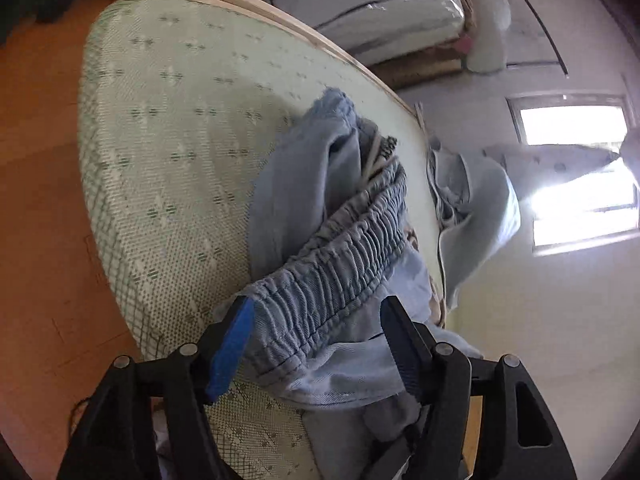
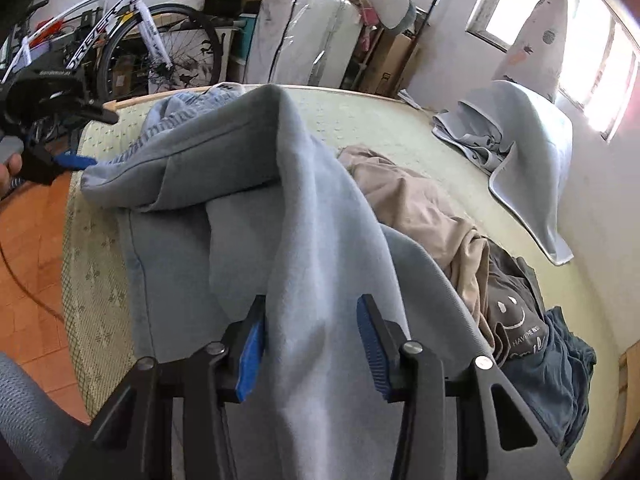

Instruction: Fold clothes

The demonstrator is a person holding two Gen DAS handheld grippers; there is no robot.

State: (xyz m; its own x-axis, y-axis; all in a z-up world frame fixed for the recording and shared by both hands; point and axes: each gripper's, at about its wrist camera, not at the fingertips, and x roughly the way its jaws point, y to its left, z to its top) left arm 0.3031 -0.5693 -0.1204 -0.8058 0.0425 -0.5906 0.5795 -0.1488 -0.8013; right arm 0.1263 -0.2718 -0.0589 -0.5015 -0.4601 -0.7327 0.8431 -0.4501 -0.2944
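My left jaws (image 1: 316,340) stand released, spread wide on either side of the gathered elastic waistband (image 1: 332,256) of the light blue trousers (image 2: 224,208), and their pads are not pressing on it. The trousers lie draped over the near edge of the bed (image 1: 168,128), waistband end toward my left, the cloth rising in a fold toward my right. My right jaws (image 2: 312,344) have a thick ridge of the same blue fabric running up between them; the left pad touches the cloth, the right pad sits just beside it, and I cannot tell whether they are truly clamped. Further right on the bed lies a beige garment (image 2: 412,200), crumpled, and touching it a dark grey shirt (image 2: 516,312) with a smiley print. Well apart, by the far wall under the window, rests a pale blue blanket (image 2: 528,148).
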